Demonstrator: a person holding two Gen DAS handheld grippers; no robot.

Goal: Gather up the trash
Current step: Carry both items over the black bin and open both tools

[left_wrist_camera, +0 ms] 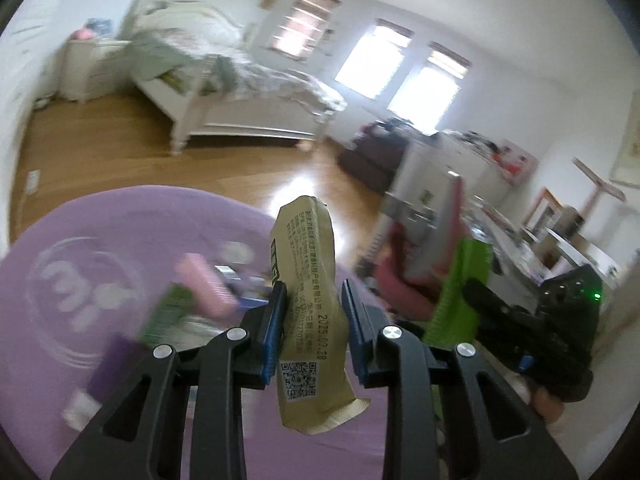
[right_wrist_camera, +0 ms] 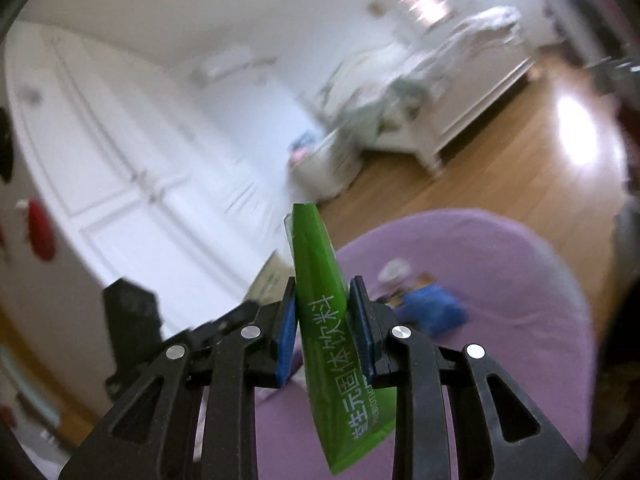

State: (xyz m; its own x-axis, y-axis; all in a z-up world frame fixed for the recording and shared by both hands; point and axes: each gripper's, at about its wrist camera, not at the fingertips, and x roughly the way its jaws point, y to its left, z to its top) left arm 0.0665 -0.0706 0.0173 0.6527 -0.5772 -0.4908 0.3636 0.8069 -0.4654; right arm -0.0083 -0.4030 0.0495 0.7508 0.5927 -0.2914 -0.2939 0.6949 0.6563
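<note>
The left gripper (left_wrist_camera: 313,328) is clamped on a tan sachet (left_wrist_camera: 308,304), its jaws narrowed to the packet's width, the packet standing upright between the blue pads. The right gripper (right_wrist_camera: 324,328) grips a green sachet (right_wrist_camera: 332,328) likewise. Both packets are held above the purple mat (left_wrist_camera: 120,220), clear of it, which suits carrying them to a disposal point. More litter lies on the purple mat: a pink packet (left_wrist_camera: 208,284), a green packet (left_wrist_camera: 164,312) and a blue wrapper (right_wrist_camera: 434,310). No bin or other container is visible, so its contents cannot be stated.
</note>
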